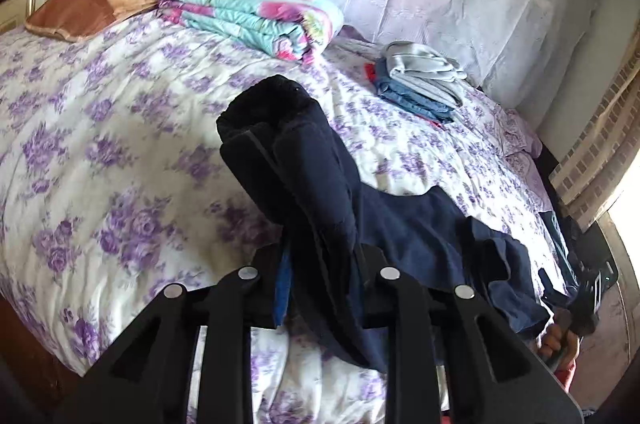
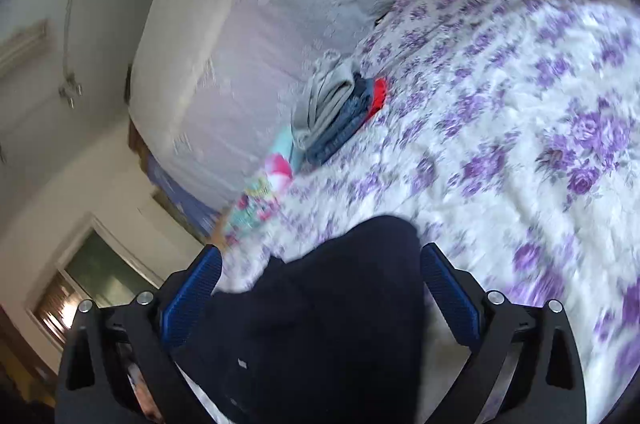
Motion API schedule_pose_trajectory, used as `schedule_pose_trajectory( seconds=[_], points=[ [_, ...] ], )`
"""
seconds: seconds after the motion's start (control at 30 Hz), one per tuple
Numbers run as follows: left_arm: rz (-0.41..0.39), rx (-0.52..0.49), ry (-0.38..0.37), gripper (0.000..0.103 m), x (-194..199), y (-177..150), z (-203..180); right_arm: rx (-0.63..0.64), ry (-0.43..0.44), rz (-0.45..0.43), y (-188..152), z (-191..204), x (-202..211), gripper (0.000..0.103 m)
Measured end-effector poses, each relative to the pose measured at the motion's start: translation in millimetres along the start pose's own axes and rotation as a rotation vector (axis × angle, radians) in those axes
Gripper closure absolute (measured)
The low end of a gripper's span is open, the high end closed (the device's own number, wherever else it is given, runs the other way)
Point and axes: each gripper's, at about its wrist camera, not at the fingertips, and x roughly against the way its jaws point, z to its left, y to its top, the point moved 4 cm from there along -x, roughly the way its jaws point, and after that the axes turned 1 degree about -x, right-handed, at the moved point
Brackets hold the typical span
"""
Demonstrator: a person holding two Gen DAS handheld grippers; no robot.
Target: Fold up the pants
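Gripping dark pants [image 1: 320, 183], raised for folding over the bed [image 1: 120, 143], is the left claw [image 1: 280, 159] (right claw [image 2: 320, 264] spread open around cloth).

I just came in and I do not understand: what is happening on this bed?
A person is folding dark navy pants on the flowered bed, a gripper in each hand. The left gripper is shut on a bunch of the fabric. The right gripper is open, with the pants between its fingers. Other folded clothes lie further back.
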Motion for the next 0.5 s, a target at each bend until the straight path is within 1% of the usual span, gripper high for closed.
schedule_pose_trajectory(
  seconds=[0.03,0.07,0.1,0.13,0.17,0.2,0.23,0.27,0.3,0.33,0.4,0.43,0.47,0.5],
  points=[
    [0.0,0.005,-0.008,0.081,-0.7,1.8,-0.2,0.13,-0.061,0.041,-7.7,26.9,-4.1,0.003],
    [0.002,0.012,-0.01,0.081,-2.4,2.5,0.7,0.295,-0.169,0.075,-17.7,54.0,-11.5,0.003],
    [0.002,0.02,-0.011,0.081,-4.2,2.6,2.0,0.411,-0.246,0.082,-28.5,72.3,-19.5,0.003],
    [0.003,0.031,-0.011,0.081,-6.0,0.8,4.4,0.515,-0.302,0.096,-42.7,90.8,-30.0,0.003],
    [0.004,0.038,-0.01,0.081,-7.3,-0.9,6.0,0.558,-0.298,0.151,-56.8,103.4,-44.9,0.004],
    [0.006,0.045,-0.009,0.081,-7.9,-2.8,9.5,0.56,-0.28,0.198,-64.3,109.2,-57.7,0.015],
    [0.007,0.048,-0.012,0.081,-7.8,-3.9,11.3,0.549,-0.268,0.237,-69.2,113.2,-72.2,0.023],
    [0.009,0.052,-0.017,0.081,-7.2,-4.7,13.1,0.539,-0.274,0.251,-68.4,114.0,-82.8,0.036],
    [0.01,0.056,-0.026,0.081,-6.7,-5.0,14.8,0.535,-0.309,0.268,-67.8,113.7,-98.1,0.044],
    [0.011,0.061,-0.036,0.081,-6.0,-5.4,17.1,0.537,-0.334,0.296,-67.7,113.0,-113.2,0.047],
    [0.014,0.06,-0.041,0.081,-6.0,-7.2,19.5,0.535,-0.353,0.337,-68.7,110.4,-132.2,0.057],
    [0.014,0.058,-0.039,0.081,-5.8,-8.0,19.9,0.536,-0.379,0.337,-66.6,107.2,-139.0,0.069],
    [0.013,0.052,-0.034,0.081,-5.4,-9.1,19.6,0.513,-0.39,0.33,-61.2,103.3,-142.2,0.075],
    [0.012,0.044,-0.031,0.081,-5.1,-9.9,19.1,0.48,-0.372,0.324,-56.7,99.7,-139.3,0.081]
  ],
)
